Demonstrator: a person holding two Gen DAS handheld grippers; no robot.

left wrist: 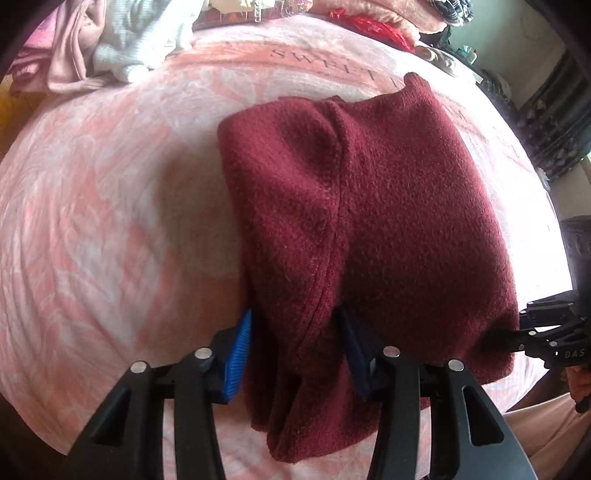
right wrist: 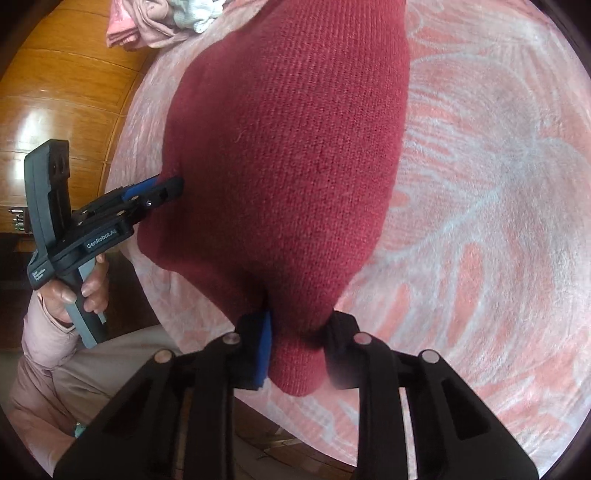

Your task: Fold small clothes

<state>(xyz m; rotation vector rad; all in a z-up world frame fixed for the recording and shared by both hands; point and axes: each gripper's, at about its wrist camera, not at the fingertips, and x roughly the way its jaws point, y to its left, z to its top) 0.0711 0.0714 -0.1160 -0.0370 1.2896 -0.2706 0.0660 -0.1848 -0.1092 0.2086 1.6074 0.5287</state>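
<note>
A maroon knit garment (left wrist: 369, 221) lies folded on the pink patterned bedspread (left wrist: 110, 203). In the left wrist view its near edge runs between the fingers of my left gripper (left wrist: 295, 317). Those jaws stand apart, and the blue pad (left wrist: 240, 350) sits beside the cloth without pinching it. In the right wrist view the garment (right wrist: 288, 147) narrows to a corner squeezed between the pads of my right gripper (right wrist: 299, 321), which is shut on it. The left gripper (right wrist: 173, 186) shows there at the garment's left edge, and the right gripper (left wrist: 524, 325) shows at its right edge.
A pile of pink and white clothes (left wrist: 110, 40) lies at the far left of the bed, with a red item (left wrist: 369, 26) at the far edge. A wooden panel (right wrist: 55, 92) stands left of the bed. A person's hand (right wrist: 88, 291) holds the left gripper's handle.
</note>
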